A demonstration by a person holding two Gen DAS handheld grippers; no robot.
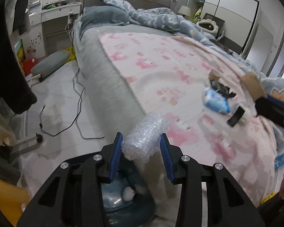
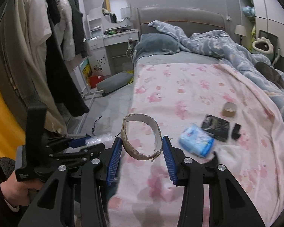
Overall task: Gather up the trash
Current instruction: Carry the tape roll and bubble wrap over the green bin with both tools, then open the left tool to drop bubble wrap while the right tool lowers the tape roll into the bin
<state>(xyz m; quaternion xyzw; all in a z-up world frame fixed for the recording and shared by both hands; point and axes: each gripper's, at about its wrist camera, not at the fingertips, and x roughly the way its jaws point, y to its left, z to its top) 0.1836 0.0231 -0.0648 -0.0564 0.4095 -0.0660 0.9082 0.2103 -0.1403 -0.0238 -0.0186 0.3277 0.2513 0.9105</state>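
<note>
My left gripper (image 1: 141, 141) is shut on a wad of clear bubble wrap (image 1: 144, 139), held over the bed's near corner above a dark blue bin (image 1: 123, 200) with a white crumpled ball (image 1: 128, 193) inside. My right gripper (image 2: 142, 147) is shut on a squashed cardboard tape ring (image 2: 142, 138), held above the pink blanket (image 2: 189, 87). On the blanket lie a blue-white tissue pack (image 2: 197, 141), a black wrapper (image 2: 215, 129), a small black object (image 2: 236, 131) and a brown tape roll (image 2: 229, 109). The left gripper (image 2: 90, 141) with its bubble wrap shows at the left of the right wrist view.
A person's hand (image 2: 17, 187) holds the left tool. Coats (image 2: 53, 56) hang on a rack at left. Black cables (image 1: 75, 102) trail over the floor beside the bed, near a grey cushion (image 1: 51, 64). A rumpled blue duvet (image 2: 227, 45) covers the far right of the bed.
</note>
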